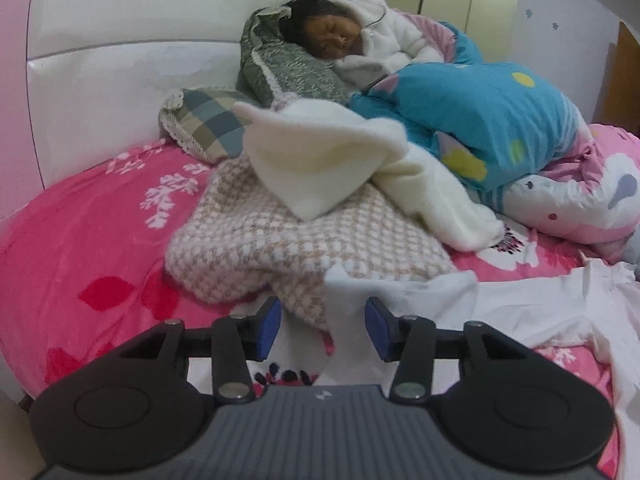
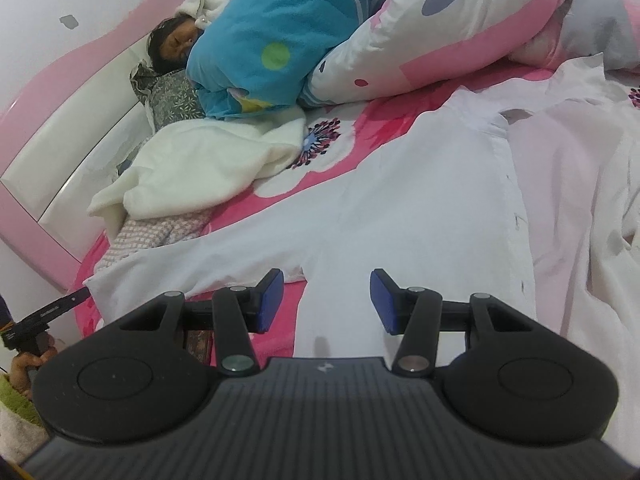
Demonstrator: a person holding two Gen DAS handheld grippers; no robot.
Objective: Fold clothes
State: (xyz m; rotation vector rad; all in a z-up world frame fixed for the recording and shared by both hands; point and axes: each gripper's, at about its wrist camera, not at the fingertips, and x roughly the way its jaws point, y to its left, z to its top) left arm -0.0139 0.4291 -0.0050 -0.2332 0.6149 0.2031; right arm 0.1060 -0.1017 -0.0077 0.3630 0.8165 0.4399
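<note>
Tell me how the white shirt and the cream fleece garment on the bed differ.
The white shirt is thin, smooth cloth spread nearly flat with a sleeve stretched out; the cream fleece garment is thick and fuzzy, bunched in a heap. The shirt lies directly before both open grippers; the fleece sits farther off, partly atop a checked knit. Both rest unfolded on the pink floral bedspread.

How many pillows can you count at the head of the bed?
2. A grey patterned pillow lies under the sleeping person's head; a checked pillow sits in front of it, against the headboard. The blue quilt may hide others.
</note>
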